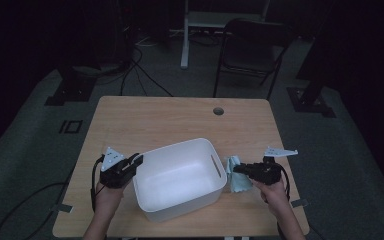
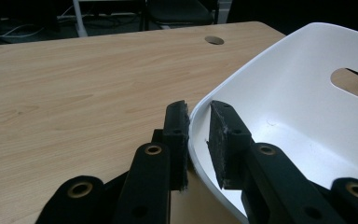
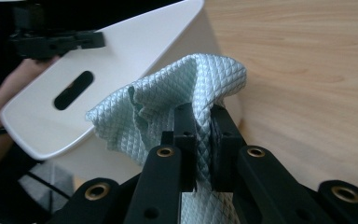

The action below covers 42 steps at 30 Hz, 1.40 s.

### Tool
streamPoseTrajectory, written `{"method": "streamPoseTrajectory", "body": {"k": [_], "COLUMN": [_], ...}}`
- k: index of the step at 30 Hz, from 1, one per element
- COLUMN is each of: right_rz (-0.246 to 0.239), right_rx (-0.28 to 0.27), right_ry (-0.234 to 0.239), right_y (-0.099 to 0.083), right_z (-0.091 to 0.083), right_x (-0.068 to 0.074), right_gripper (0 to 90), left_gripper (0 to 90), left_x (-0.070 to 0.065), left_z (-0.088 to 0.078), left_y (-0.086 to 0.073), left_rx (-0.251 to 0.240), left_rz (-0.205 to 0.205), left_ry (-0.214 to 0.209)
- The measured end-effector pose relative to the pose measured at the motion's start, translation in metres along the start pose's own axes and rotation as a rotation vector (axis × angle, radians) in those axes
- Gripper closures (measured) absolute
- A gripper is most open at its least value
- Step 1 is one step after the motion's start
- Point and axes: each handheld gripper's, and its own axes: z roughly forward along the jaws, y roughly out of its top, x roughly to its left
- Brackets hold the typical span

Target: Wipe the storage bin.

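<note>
Beside the bin (image 1: 180, 177), right tongs (image 3: 204, 122) pinching cloth (image 3: 186, 88), its lower folds hidden

White bin (image 1: 180, 177) sits mid-surface and blocks the straight path between my two grippers. Far half of the surface (image 1: 180, 117) is bare apart from a cable hole (image 1: 218, 111), so there's room to pass there. Left gripper (image 1: 135, 161) straddles the bin's left rim. Teal cloth (image 1: 236, 175) fills the gap right of the bin, probably touching its wall. Bin's interior looks free.
</note>
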Motion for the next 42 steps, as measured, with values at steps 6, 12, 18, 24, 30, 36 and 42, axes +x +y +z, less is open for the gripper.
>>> {"method": "streamPoseTrajectory", "body": {"k": [6, 12, 18, 24, 30, 36, 42], "right_rz": [-0.007, -0.013, -0.001, 0.003, 0.036, 0.055, 0.079], "right_rx": [0.032, 0.084, 0.081, 0.1, 0.137, 0.186, 0.164], "right_ry": [0.016, 0.027, 0.03, 0.033, 0.01, -0.022, -0.014], "right_y": [-0.014, -0.022, -0.025, -0.03, -0.037, -0.041, -0.035], "right_z": [0.007, 0.021, 0.022, 0.02, 0.033, 0.045, 0.046], "right_x": [0.01, 0.014, 0.012, 0.012, 0.007, -0.001, -0.004], "right_gripper": [83.5, 83.4, 83.4, 83.3, 83.5, 83.6, 83.5], "left_gripper": [77.5, 77.5, 77.5, 77.5, 77.6, 77.5, 77.5], "left_x": [0.0, 0.0, 0.0, 0.0, -0.002, -0.002, -0.001], "left_z": [0.0, 0.0, 0.0, 0.0, 0.0, 0.0, 0.0], "left_y": [0.0, 0.0, 0.0, 0.0, 0.0, 0.0, 0.0], "left_rx": [0.0, -0.001, 0.0, -0.001, 0.004, 0.003, 0.002], "left_rz": [-0.001, -0.002, -0.002, -0.002, 0.002, -0.002, 0.001], "left_ry": [0.001, 0.003, 0.002, 0.003, 0.014, 0.014, 0.007]}}
